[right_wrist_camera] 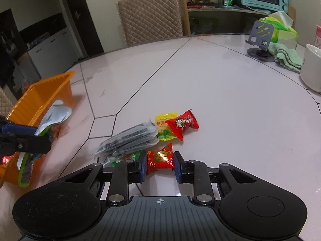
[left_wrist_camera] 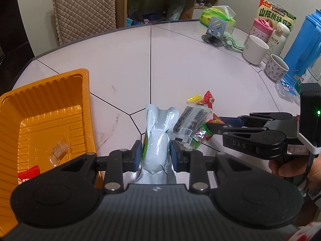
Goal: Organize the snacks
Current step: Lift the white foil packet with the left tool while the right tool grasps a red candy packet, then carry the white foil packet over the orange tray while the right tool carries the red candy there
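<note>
My left gripper (left_wrist_camera: 155,152) is shut on a silver pouch with a green edge (left_wrist_camera: 158,138), held just right of the orange tray (left_wrist_camera: 50,92). The tray holds a clear-wrapped candy (left_wrist_camera: 58,152) and a red packet (left_wrist_camera: 28,173). My right gripper (right_wrist_camera: 159,164) has its blue pads on both sides of a red and gold candy packet (right_wrist_camera: 160,157) lying on the table. Beyond it lie a black-and-white seaweed pack (right_wrist_camera: 128,138), a yellow packet (right_wrist_camera: 165,120) and a red candy (right_wrist_camera: 183,124). The pouch also shows in the right wrist view (right_wrist_camera: 54,118).
A white tiled table (right_wrist_camera: 220,92). At the far right stand a white mug (left_wrist_camera: 254,49), a patterned cup (left_wrist_camera: 275,67), pink and white bottles, a blue jug (left_wrist_camera: 301,46), a phone stand (left_wrist_camera: 215,30), a green cloth and a tissue pack. A quilted chair (right_wrist_camera: 150,16) stands behind.
</note>
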Demonstrator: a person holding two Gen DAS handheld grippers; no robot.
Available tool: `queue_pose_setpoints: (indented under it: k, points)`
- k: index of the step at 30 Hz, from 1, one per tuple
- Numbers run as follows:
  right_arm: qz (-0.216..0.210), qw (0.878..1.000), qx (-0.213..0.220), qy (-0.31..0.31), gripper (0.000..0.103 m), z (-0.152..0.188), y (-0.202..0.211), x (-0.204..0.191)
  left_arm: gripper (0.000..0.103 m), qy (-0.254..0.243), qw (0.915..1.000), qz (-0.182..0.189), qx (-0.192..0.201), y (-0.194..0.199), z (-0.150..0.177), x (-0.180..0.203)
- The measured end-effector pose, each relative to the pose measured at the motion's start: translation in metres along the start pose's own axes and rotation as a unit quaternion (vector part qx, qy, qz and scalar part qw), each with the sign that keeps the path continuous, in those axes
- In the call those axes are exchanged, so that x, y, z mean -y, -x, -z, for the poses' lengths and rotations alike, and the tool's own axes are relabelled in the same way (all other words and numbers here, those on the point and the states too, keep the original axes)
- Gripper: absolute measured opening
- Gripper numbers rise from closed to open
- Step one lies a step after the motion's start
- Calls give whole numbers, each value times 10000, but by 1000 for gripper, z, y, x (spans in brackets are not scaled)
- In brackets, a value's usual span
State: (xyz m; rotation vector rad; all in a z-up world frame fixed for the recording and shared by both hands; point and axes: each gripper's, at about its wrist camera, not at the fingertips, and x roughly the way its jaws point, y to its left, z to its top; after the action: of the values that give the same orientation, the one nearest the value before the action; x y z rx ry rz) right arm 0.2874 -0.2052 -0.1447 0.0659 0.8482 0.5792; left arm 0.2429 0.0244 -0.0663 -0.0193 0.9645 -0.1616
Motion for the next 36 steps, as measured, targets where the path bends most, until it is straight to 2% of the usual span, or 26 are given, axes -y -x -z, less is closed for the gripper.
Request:
queue_pose_setpoints:
  k: [9,19,29,36]
  points:
    - [110,9999,89,-37,27,5,22,-2,27,-28,10000,13,41,5,3,5]
    - [225,9991,333,-107,27,9,65,-5,27,-36,9998,138,158,24,12,19]
    - [23,9994,317,-125,27,29,113,-23,27,99,9994,219,248,60,41,27]
    - [-323,9994,155,-20,27,46,136,-51,27,350,9989,106,305,96,73,17]
